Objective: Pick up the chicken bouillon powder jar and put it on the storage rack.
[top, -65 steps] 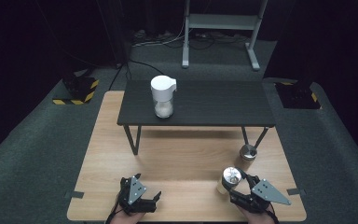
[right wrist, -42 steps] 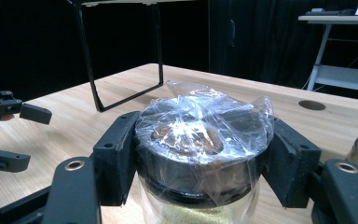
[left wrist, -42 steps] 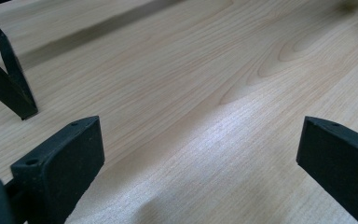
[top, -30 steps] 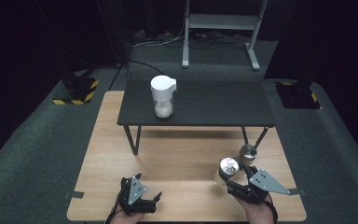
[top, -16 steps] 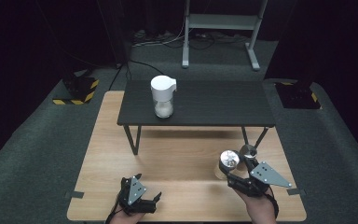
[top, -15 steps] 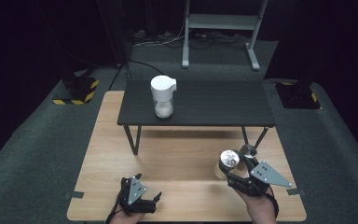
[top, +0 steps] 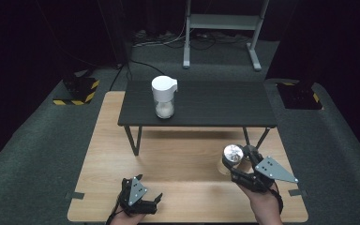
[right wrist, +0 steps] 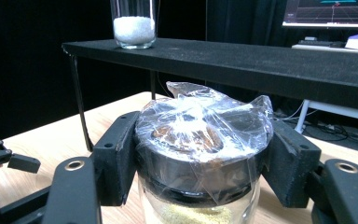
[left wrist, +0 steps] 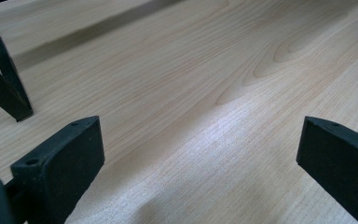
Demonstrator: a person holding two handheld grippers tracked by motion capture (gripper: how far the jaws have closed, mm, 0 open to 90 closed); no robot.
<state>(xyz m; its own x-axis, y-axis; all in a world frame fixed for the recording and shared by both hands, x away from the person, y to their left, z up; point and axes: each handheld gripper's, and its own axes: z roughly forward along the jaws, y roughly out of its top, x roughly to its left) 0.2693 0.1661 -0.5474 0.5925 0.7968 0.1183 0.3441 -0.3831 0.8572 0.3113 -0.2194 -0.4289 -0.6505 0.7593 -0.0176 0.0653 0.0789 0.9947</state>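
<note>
Right tool (top: 238, 169) is clamped on the upright, film-wrapped jar (right wrist: 200, 154) at its black lid, above the worktop (top: 183, 154) near its right side; we judge the left tool (top: 138, 197), jaws apart and empty, much farther off.

Your glass jar (right wrist: 200, 177), upright, black lid wrapped in crinkled clear film, yellowish granules inside, clamped at the lid between your right gripper (right wrist: 200, 158) jaws, over the wooden table (top: 178, 164), front right.
</note>
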